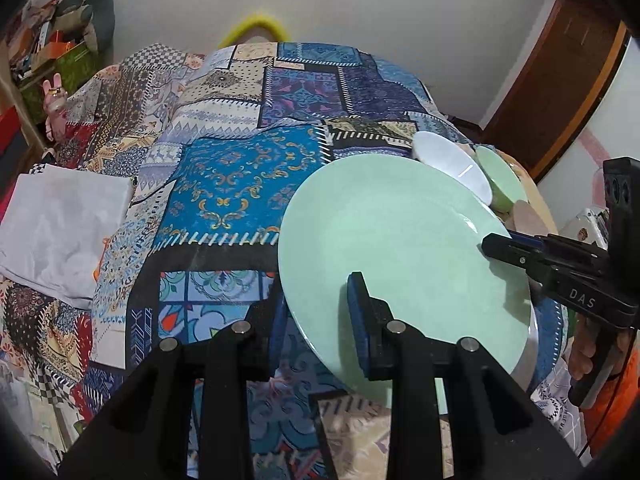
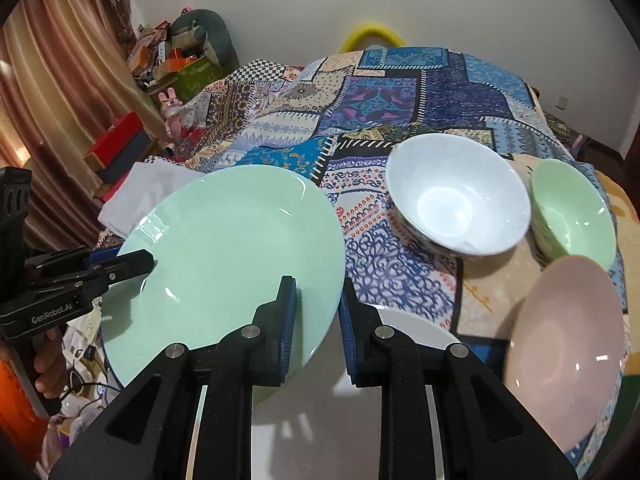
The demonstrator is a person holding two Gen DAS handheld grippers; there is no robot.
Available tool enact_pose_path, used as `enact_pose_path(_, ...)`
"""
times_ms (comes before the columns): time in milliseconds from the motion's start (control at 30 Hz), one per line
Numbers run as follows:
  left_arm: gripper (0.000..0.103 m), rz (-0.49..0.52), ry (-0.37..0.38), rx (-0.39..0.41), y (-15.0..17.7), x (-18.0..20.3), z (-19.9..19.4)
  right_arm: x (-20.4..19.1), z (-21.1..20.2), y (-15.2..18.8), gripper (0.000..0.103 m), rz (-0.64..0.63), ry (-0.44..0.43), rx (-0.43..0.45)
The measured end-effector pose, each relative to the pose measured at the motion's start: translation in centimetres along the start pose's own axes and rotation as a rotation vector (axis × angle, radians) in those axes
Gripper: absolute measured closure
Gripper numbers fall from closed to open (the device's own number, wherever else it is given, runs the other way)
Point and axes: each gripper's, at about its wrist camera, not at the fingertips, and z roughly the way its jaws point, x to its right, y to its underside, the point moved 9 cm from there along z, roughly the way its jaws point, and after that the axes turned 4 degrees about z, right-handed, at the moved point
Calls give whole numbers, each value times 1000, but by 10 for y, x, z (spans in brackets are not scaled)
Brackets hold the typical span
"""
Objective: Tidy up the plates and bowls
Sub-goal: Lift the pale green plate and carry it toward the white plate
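I hold a pale green plate (image 2: 236,248) tilted above a bed draped in a patchwork quilt (image 1: 248,128). My left gripper (image 1: 318,320) pinches one edge of its rim and my right gripper (image 2: 318,328) pinches the opposite edge, the padded fingers of each closed on the glossy, unmarked glaze. A white plate (image 2: 416,328) lies just below my right gripper. Beyond it stand three empty bowls: a white bowl (image 2: 460,196), a green bowl (image 2: 572,216) just beside it, and a pink bowl (image 2: 568,344) nearest me.
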Motion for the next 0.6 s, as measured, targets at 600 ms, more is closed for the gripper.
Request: enact_pose_path(600, 74, 40, 31, -1, 20, 55, -22, 23, -44, 28, 84, 29, 11, 45)
